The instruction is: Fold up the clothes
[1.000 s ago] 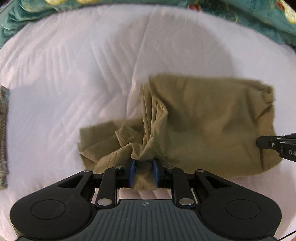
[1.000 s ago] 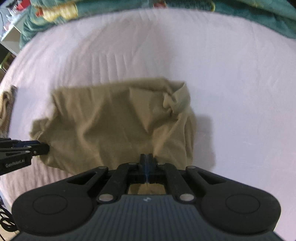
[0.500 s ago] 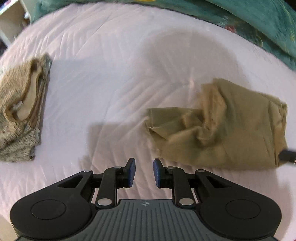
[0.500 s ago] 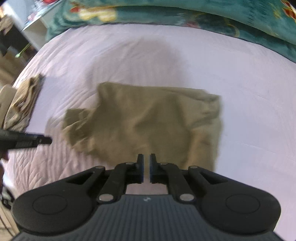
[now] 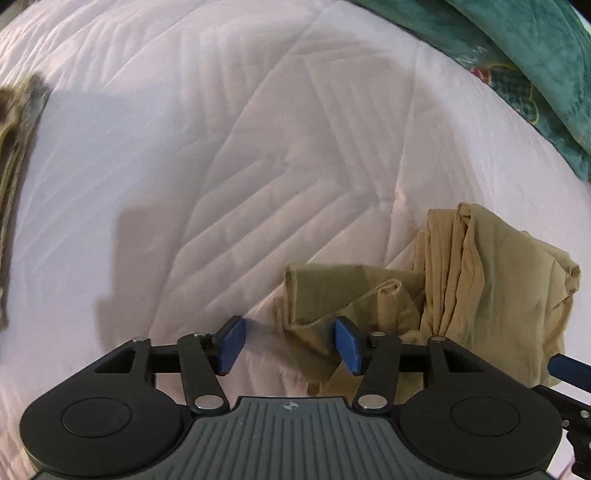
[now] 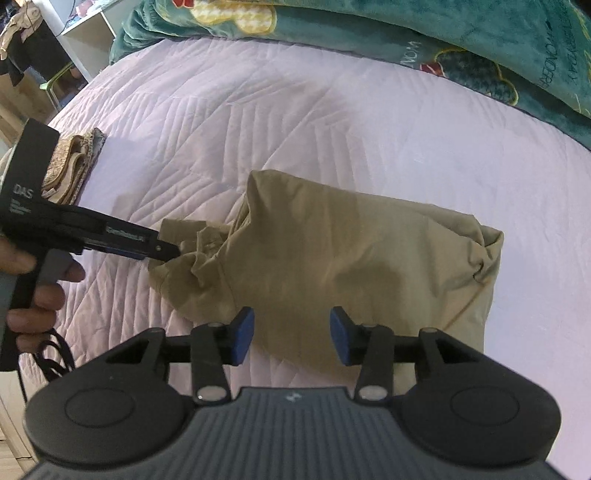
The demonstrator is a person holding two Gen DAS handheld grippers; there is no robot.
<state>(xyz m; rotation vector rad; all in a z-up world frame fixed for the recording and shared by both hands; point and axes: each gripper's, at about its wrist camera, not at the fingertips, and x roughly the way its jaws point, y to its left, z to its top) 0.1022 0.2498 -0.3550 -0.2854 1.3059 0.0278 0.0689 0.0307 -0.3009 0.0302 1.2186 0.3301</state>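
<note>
An olive-tan garment (image 6: 354, 254) lies partly folded on the pale quilted bed (image 6: 295, 122), roughly in the middle of the cover. Its main body is a flat, smooth rectangle, while its left end is bunched into loose wrinkles.

The right claw (image 6: 291, 341) hovers over the near edge of the garment with its blue pads (image 6: 242, 339) spread wide apart, holding nothing; cloth shows in the gap between them.

The left claw (image 5: 290, 345) is also wide apart and empty. In its own view the crumpled sleeve end of the garment (image 5: 424, 291) sits just ahead of its right pad (image 5: 347, 345), the left pad over bare quilt. From the right wrist view, the tips of the left claw (image 6: 162, 251) reach the wrinkled left end of the garment, though contact cannot be made out.

A knitted beige sweater (image 6: 72, 166) lies folded at the far left of the bed, well apart from the garment. A teal patterned blanket (image 6: 406, 33) runs along the far side.
</note>
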